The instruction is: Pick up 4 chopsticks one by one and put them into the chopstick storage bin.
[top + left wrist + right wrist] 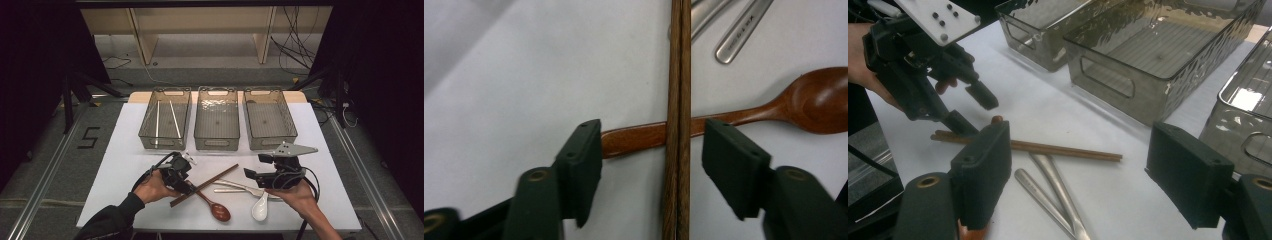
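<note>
Left gripper (651, 165) hangs wide open right over the pair of dark brown wooden chopsticks (677, 120), one jaw either side, probably lined up to pinch them; trouble is the chopsticks lie across the handle of the reddish-brown wooden spoon (744, 117), so that might get nudged. Just right of the chopsticks sit two silver metal utensil handles (1050, 187) and a white ceramic soup spoon (260, 206), and the right gripper (1078, 170) hovers spread open there, holding nothing. Behind the chopsticks are three smoky clear plastic bins (216, 142).
</note>
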A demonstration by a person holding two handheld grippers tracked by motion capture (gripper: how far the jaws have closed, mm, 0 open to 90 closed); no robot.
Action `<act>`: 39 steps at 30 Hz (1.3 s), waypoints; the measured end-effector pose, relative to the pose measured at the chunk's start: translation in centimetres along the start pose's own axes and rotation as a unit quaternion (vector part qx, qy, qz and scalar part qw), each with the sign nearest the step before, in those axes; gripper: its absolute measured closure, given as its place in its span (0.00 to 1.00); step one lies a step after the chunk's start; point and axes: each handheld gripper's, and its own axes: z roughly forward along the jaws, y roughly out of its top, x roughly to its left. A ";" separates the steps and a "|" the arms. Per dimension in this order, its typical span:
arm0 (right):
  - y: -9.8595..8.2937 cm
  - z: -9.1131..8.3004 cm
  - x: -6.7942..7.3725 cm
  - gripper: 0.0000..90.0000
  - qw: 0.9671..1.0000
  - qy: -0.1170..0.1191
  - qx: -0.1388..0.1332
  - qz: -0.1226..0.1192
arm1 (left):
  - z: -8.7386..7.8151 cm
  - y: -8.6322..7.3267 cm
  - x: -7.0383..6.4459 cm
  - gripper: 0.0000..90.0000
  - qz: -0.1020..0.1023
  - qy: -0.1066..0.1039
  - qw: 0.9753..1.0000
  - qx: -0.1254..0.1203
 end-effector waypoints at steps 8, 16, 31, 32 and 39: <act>0.0 -0.1 0.0 0.30 1.000 -0.002 0.001 0.000 | 0.5 -0.1 0.1 0.62 -0.005 -0.010 1.000 0.004; -0.1 -0.1 -0.1 0.30 1.000 -0.001 0.001 0.002 | 0.9 -0.1 0.1 0.73 -0.002 -0.015 1.000 0.009; -0.1 0.0 -0.1 0.30 1.000 -0.001 0.000 0.001 | 1.3 -0.3 0.3 0.83 -0.009 -0.024 0.999 0.040; -0.1 0.0 -0.1 0.30 1.000 -0.001 0.000 0.001 | 1.4 -0.4 0.3 0.85 -0.010 -0.025 0.999 0.041; -0.1 0.0 -0.1 0.30 1.000 -0.002 0.004 0.000 | 1.4 -0.4 0.4 0.92 -0.011 -0.024 0.999 0.046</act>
